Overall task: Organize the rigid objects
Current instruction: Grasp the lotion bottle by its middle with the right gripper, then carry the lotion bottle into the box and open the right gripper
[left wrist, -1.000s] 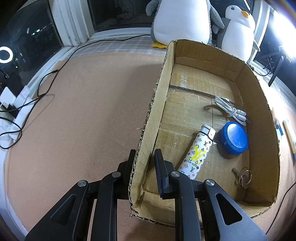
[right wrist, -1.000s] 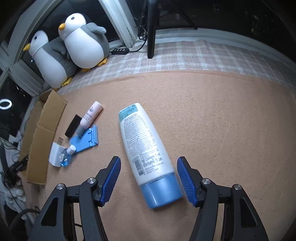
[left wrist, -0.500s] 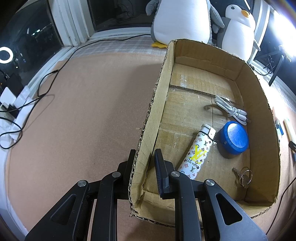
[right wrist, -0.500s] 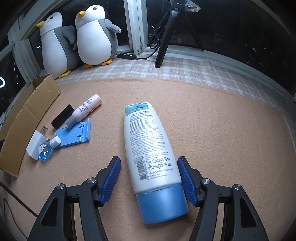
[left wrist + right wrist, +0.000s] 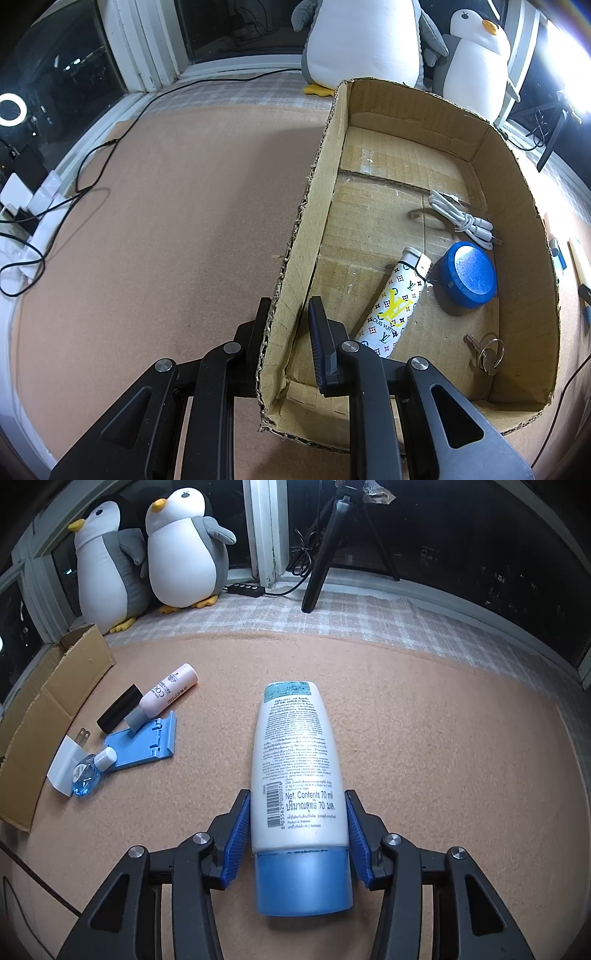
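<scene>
The cardboard box (image 5: 524, 206) is the big risk here: the left gripper (image 5: 286, 332) is clamped on its near side wall, one finger inside, one outside, and if that thin torn wall buckles or the hand tugs, the box could tilt and slide the patterned tube (image 5: 397, 306), blue round tin (image 5: 469, 275), white cable (image 5: 458, 218) and keys (image 5: 487, 350) around inside. Over to the lotion bottle (image 5: 297, 771), lying flat on the tan carpet (image 5: 443, 738), cap towards the camera, well apart from the box. The right gripper (image 5: 297, 834) has just been closing, its blue pads now against both flanks just above the cap. Smooth, rounded plastic, tapering towards the far end, so I'd say a light pinch could let it squirt forward or droop when lifted. White body, pale blue cap, teal crimped end, barcode and small print facing up
</scene>
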Available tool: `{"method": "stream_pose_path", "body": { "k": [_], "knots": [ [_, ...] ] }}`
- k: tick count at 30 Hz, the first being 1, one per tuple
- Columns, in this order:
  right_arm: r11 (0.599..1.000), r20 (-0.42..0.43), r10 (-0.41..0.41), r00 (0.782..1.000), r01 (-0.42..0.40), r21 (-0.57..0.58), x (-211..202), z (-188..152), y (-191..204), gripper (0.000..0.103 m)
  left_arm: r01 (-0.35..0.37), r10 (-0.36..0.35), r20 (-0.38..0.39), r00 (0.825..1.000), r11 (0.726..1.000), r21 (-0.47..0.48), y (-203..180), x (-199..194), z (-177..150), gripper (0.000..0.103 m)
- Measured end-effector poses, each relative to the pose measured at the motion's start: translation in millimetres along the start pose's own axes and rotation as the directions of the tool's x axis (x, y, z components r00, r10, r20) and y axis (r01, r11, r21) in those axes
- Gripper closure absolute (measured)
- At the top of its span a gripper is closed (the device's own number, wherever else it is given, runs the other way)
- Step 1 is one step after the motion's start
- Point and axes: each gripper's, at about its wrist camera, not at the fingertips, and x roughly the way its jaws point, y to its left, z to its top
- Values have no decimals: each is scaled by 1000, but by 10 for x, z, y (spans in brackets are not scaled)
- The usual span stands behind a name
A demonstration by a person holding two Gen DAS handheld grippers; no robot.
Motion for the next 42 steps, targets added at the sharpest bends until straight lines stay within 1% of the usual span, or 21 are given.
{"method": "stream_pose_path", "body": {
  "k": [6,11,16,19,25,30,36,42],
  "knots": [
    [1000,-7,-8,1000,8,-3,-70,4,69,59,0,0,0,1000,1000,-1,-5,1,-1,85],
    [1000,21,6,1000,-6,-16,-214,61,183,59,2,-2,0,1000,1000,-3,-4,2,4,86],
    [1000,47,-11,999,12,-16,-275,109,247,59,3,-3,1,1000,1000,-4,-7,3,5,86],
    [1000,75,12,997,-11,-14,-394,176,321,59,4,-4,1,1000,1000,-7,-14,3,7,86],
    [993,150,98,984,-86,-84,-707,436,748,59,5,-5,1,1000,1000,-8,-19,3,4,86],
    [976,175,180,968,-154,-153,-824,616,1207,59,6,-6,1,1000,1000,-7,-20,3,8,86],
    [946,161,270,949,-231,-228,-815,751,1799,59,11,-11,2,1000,1000,-12,-27,10,13,86],
    [918,123,326,937,-283,-279,-716,773,2263,59,19,-19,3,1000,1000,-17,-21,22,13,86]
  ]
}}
